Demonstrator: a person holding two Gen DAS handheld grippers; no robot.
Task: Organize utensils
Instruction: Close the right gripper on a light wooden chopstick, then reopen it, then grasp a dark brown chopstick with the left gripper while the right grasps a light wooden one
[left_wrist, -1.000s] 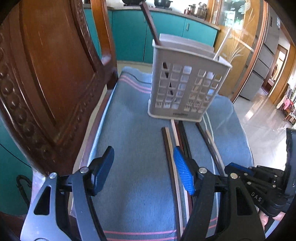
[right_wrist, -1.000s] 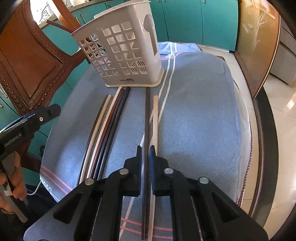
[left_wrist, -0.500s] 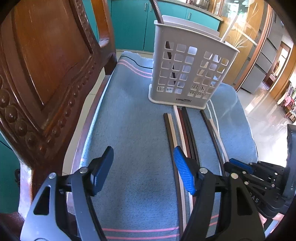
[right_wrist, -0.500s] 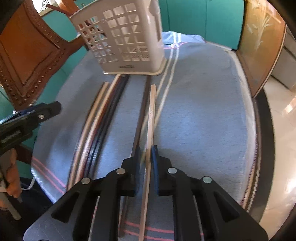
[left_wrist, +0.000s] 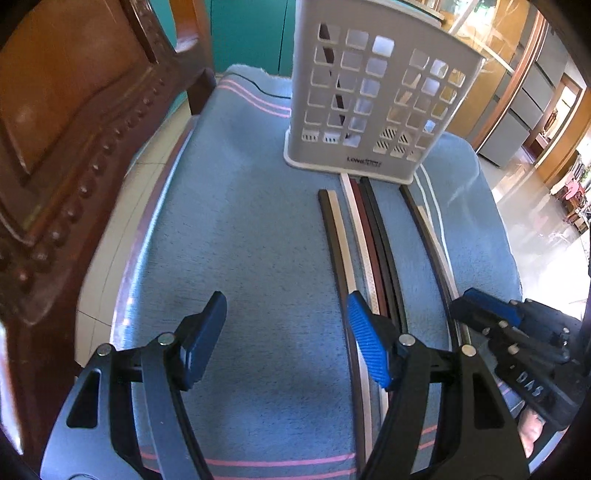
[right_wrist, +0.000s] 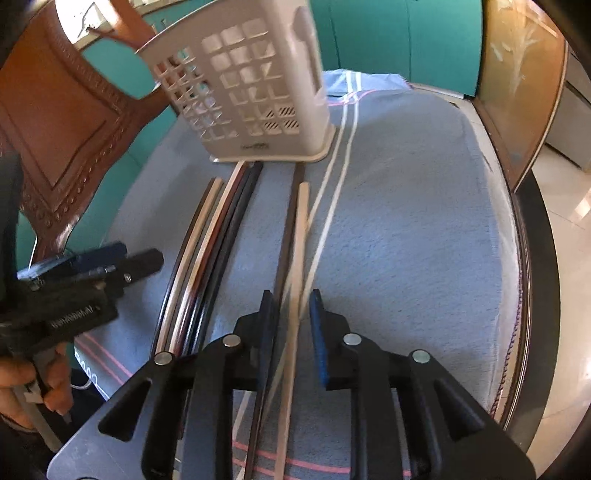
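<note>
Teal kitchen cabinets (left_wrist: 251, 33) and a carved wooden chair back (left_wrist: 74, 129) frame my work surface, a blue towel with pink stripes (left_wrist: 240, 240) spread over a table. My landmark is the white perforated utensil holder (left_wrist: 376, 107) standing upright at the far end of the towel; at least one dark chopstick leans inside it.

Left of everything, my left tongs (left_wrist: 284, 343) hang wide apart with nothing between the blue pads, hovering over bare towel in front of the holder and to its left. Next comes the bundle of chopsticks (left_wrist: 365, 236), dark and pale ones lying side by side, their far tips nearly touching the holder's base. Right of those lies a separate pair: a dark chopstick (right_wrist: 291, 206) and a pale wooden chopstick (right_wrist: 301, 229). My right tongs (right_wrist: 291, 317) sit over that pair with the jaws opening; both sticks run between the pads, but neither pad seems to press them.

I judge I am re-seating this grip. To do it well, I should centre on one stick only, close squarely across it, and lift it clear of its neighbour.

Lettering on the holder's base reads roughly "LONG…"; my grippers' bodies show "DAS" and a blurred word I cannot read.
</note>
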